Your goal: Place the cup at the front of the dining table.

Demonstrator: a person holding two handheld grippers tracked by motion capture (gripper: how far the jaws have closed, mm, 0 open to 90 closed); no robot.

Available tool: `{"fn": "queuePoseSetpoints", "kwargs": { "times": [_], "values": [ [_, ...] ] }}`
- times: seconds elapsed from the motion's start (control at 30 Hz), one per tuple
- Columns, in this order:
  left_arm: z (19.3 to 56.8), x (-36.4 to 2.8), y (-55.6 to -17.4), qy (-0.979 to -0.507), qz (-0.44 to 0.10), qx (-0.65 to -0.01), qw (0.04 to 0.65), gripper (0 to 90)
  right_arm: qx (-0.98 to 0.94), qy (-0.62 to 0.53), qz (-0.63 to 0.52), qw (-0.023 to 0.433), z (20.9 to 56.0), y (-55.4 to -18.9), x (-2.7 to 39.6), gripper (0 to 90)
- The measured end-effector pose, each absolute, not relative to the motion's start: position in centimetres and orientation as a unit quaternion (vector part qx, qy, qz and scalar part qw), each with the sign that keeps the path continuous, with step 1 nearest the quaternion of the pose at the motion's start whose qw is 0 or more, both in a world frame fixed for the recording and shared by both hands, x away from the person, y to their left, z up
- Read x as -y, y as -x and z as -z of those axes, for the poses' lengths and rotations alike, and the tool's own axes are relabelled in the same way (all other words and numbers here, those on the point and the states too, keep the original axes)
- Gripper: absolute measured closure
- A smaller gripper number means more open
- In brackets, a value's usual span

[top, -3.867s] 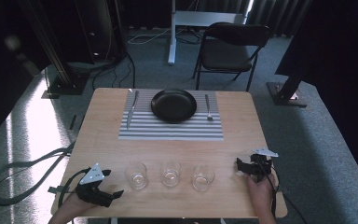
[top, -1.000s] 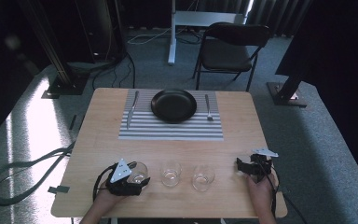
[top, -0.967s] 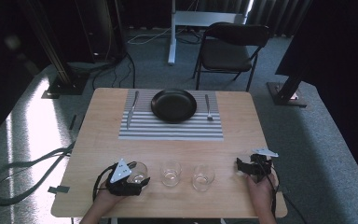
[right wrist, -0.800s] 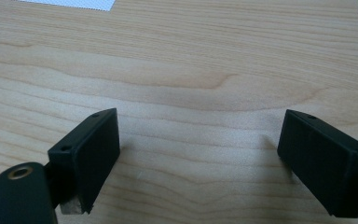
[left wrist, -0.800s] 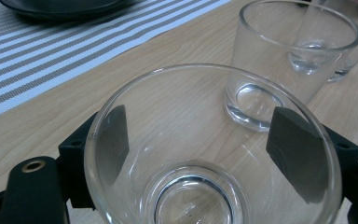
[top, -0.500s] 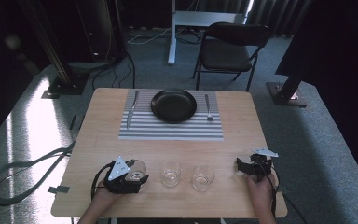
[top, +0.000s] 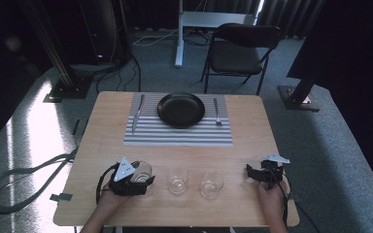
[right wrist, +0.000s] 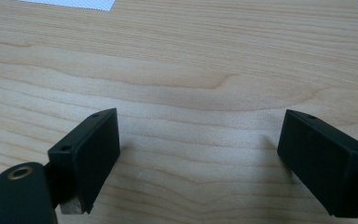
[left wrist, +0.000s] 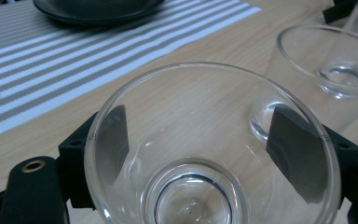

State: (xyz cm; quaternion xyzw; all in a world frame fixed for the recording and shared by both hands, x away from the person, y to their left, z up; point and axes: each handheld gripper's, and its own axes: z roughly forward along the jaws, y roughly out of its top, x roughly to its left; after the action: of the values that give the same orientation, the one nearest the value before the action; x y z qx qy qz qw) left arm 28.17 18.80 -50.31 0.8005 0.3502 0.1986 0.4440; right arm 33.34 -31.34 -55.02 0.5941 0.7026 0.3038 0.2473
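Left tongs clamped on leftmost glass, pads pressing its wall from either side. Glass upright on tabletop, first in a row of three, middle glass just beside it, striped placemat beyond. Right tongs spread wide over bare wood, gripping nothing, well apart from leftmost glass.

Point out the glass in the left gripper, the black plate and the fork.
glass (left wrist: 214,154), left gripper view, inner wall
black plate (top: 180,109), high view, centre of the dish
fork (top: 216,111), high view, middle of the handle
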Motion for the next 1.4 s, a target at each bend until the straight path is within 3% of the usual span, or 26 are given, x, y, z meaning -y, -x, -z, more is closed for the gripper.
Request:
{"fn": "queuePoseSetpoints", "kwargs": {
  "times": [1.4],
  "values": [
    [47.8, -17.1, -36.3, -0.753, -0.246, -0.423, 0.44, 18.9, -0.703, -0.593, -0.304, 0.248, 55.0, -33.3, 31.4, 12.2]
  ]
}}
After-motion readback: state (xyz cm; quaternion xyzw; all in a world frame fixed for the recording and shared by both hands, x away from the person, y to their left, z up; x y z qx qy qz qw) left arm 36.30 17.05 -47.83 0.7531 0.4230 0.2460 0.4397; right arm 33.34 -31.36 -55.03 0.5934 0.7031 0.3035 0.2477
